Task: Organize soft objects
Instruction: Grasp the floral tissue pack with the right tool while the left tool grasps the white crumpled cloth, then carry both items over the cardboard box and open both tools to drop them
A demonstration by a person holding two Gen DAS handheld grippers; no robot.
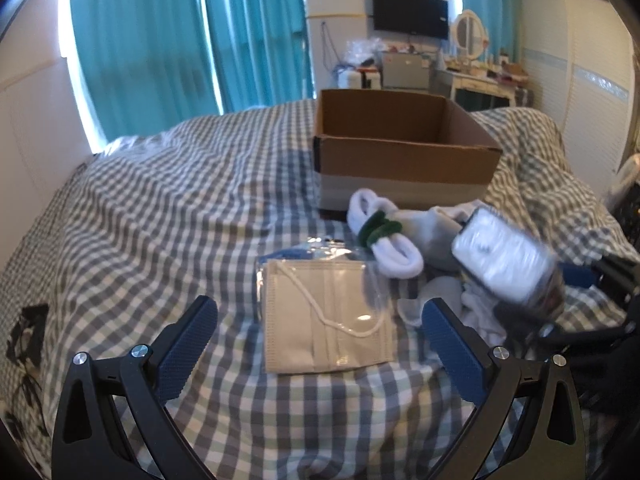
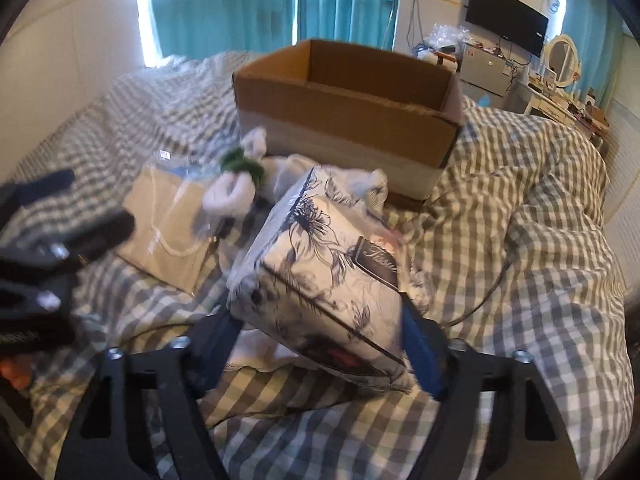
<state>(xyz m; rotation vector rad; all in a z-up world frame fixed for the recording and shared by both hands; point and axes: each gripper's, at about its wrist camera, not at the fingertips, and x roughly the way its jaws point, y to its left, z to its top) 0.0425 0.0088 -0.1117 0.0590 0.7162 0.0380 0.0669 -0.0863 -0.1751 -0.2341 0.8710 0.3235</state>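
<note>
Lying on a checked bedspread (image 1: 168,208), the soft items sit in a loose group in front of an open cardboard box (image 1: 404,148).

Item, tissue pack (image 2: 324,276): white wrapper with a dark flower print, clamped between the two blue fingers of the right gripper (image 2: 320,344) and lifted clear of the bedspread, tilted (blurred in the left wrist view, where it shows at the right, just beside the socks).

Item, face masks (image 1: 326,316): beige, folded flat in a clear sleeve, white ear loop on top. The sleeve lies flat on the bedspread between the fingers of the left gripper (image 1: 320,336), whose jaws stand wide apart and touch nothing.

Item, white roll (image 1: 384,236): soft white cloth, doubled over and bound by a green band (image 1: 378,228), resting just in front of the box wall.

Item, socks (image 1: 436,236): a grey and white heap beside the roll, partly under the tissue pack.

Item, box: brown, flaps open, a pale strip along its lower wall; what shows of the inside is bare.

Background: teal curtains (image 1: 192,36), wall television (image 1: 410,14), cluttered dressing table with an oval mirror (image 1: 468,34).
</note>
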